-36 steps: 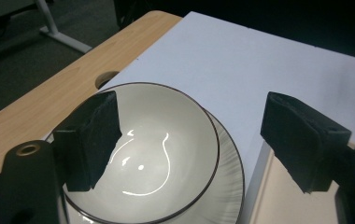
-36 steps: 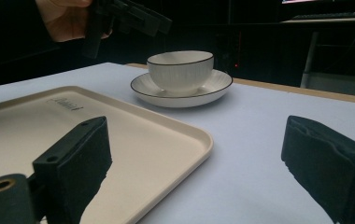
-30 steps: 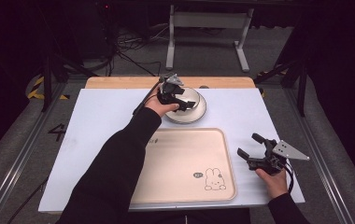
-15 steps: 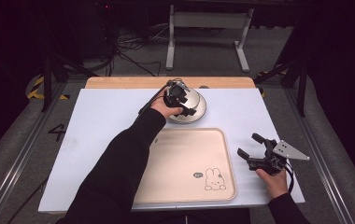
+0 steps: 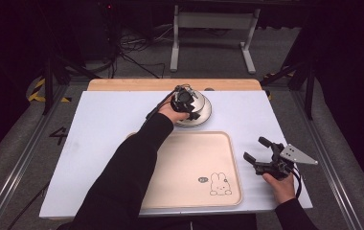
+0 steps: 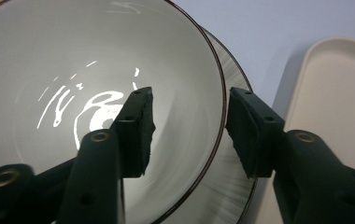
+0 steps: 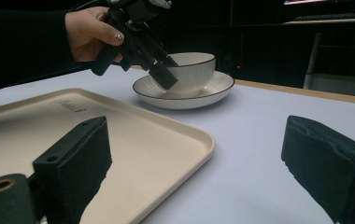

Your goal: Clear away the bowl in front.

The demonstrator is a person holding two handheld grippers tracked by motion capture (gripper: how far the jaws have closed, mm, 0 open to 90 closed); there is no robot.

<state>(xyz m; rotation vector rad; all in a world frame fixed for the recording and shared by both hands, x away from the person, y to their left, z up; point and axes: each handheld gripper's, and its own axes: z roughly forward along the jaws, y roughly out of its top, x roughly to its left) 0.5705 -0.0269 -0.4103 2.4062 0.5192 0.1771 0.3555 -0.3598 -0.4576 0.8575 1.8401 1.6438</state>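
A white bowl (image 5: 200,101) with a dark rim stands on a matching saucer (image 5: 206,116) at the back of the white table. My left gripper (image 5: 190,110) reaches down over the bowl's near side. In the left gripper view one jaw is inside the bowl (image 6: 73,60) and the other outside, above the saucer (image 6: 234,196). The jaws have just been closing, with the rim between them and a gap still showing at the inner pad (image 6: 140,126). My right gripper (image 5: 255,148) rests open at the right, beside the tray, with nothing in it.
A cream tray (image 5: 189,167) with a rabbit drawing lies at the table's front middle, just short of the saucer. In the right gripper view the tray's corner (image 7: 199,135) lies between me and the bowl (image 7: 196,70). Dark floor, cables and a stand lie beyond the table's far edge.
My left gripper has sunk lower and shifted right over the bowl, and its jaws have narrowed around the rim. The right gripper has kept still.
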